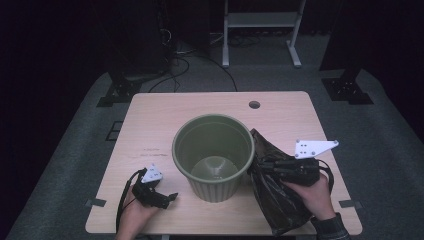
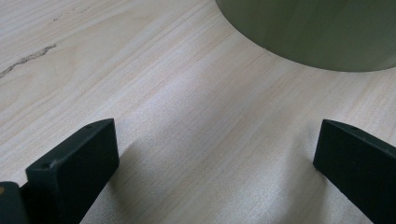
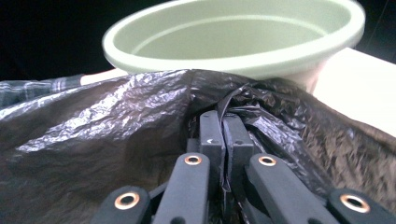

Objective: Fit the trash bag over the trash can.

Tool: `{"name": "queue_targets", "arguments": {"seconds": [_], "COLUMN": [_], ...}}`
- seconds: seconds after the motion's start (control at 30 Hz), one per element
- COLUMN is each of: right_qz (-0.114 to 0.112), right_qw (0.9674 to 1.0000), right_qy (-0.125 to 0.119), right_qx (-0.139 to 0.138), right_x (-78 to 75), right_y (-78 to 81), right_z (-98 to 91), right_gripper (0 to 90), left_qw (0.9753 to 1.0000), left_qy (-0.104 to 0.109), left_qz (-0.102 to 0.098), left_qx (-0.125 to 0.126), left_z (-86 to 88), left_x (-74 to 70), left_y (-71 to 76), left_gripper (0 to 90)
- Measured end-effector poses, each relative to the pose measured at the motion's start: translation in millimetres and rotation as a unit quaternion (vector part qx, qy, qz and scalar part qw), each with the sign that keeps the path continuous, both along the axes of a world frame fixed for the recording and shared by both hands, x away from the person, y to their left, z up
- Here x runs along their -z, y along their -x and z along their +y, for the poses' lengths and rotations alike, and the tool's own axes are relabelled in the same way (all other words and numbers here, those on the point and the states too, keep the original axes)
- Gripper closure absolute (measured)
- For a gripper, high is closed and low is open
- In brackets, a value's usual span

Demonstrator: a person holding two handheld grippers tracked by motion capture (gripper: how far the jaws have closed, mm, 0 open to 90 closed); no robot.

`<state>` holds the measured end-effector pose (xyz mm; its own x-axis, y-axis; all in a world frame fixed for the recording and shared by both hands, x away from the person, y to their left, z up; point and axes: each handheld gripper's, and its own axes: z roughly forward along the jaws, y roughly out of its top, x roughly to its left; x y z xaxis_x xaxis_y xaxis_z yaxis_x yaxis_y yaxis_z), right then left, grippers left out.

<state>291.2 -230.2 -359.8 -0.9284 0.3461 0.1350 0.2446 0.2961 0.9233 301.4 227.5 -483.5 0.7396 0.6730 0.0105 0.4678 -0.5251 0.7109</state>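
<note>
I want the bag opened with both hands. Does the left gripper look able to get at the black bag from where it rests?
Probably not directly: the green bin stands between the left gripper and the black bag; it would have to go around.

Crumpled black plastic bag (image 1: 275,200) raised, touching green bin (image 1: 214,150) side.

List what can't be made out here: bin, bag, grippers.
- Black bag: lower end cut by the high view's bottom edge; its opening is lost in folds.
- Green bin: only its wall base enters the left gripper view.
- Right gripper: tips buried in bag film.
</note>
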Motion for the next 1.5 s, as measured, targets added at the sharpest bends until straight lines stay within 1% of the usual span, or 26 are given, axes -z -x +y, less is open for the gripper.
{"name": "queue_targets", "arguments": {"seconds": [0.1,0.13,0.23,0.4,0.57,0.63,0.9,0.97,1.0,1.2,1.4,1.43,1.5], "right_qz": [-0.009,-0.015,-0.020,-0.033,-0.039,-0.042,-0.055,-0.061,-0.061,-0.058,-0.049,-0.046,-0.044], "right_qw": [0.9999,0.9998,0.9996,0.9989,0.9978,0.9975,0.9946,0.9931,0.9931,0.9901,0.9869,0.9859,0.9850], "right_qy": [-0.005,-0.007,-0.007,-0.013,-0.027,-0.030,-0.045,-0.048,-0.048,-0.052,-0.066,-0.069,-0.070], "right_qx": [-0.009,-0.011,-0.018,-0.030,-0.046,-0.049,-0.075,-0.088,-0.088,-0.116,-0.139,-0.145,-0.152], "right_x": [-9.6,-12.6,-19.0,-28.8,-41.6,-47.2,-72.7,-83.5,-83.5,-101.5,-111.5,-113.3,-116.2], "right_y": [3.2,3.5,4.6,6.8,7.6,7.0,3.3,1.8,1.8,-7.1,-18.6,-21.4,-24.2], "right_z": [-1.0,-1.2,-1.2,-2.2,-2.9,-2.5,7.0,12.6,12.6,26.2,38.5,41.6,46.5], "right_gripper": [88.6,88.6,88.6,88.7,88.7,88.7,88.7,88.6,88.6,88.6,88.6,88.6,88.6], "left_qw": [1.0000,1.0000,1.0000,1.0000,1.0000,1.0000,1.0000,1.0000,1.0000,1.0000,1.0000,1.0000,1.0000], "left_qy": [0.000,0.000,0.000,0.000,0.000,0.000,0.001,0.001,0.001,0.001,0.001,0.001,0.001], "left_qz": [0.000,0.000,0.000,0.000,0.000,0.000,-0.001,-0.001,-0.001,-0.001,-0.001,-0.001,-0.001], "left_qx": [0.000,0.000,0.000,0.000,0.000,0.000,0.000,0.000,0.000,0.000,0.000,0.000,0.000], "left_z": [0.0,0.0,0.0,0.0,0.0,0.0,-0.1,-0.1,-0.1,-0.1,-0.1,-0.1,-0.1], "left_x": [0.0,0.0,0.0,0.0,0.0,0.1,0.2,0.2,0.2,0.2,0.2,0.2,0.2], "left_y": [0.0,0.0,0.0,0.0,0.0,0.0,0.0,0.0,0.0,0.0,0.0,0.0,0.0], "left_gripper": [0.0,0.0,0.0,0.0,0.0,0.0,0.0,0.0,0.0,0.0,0.0,0.0,0.0]}}
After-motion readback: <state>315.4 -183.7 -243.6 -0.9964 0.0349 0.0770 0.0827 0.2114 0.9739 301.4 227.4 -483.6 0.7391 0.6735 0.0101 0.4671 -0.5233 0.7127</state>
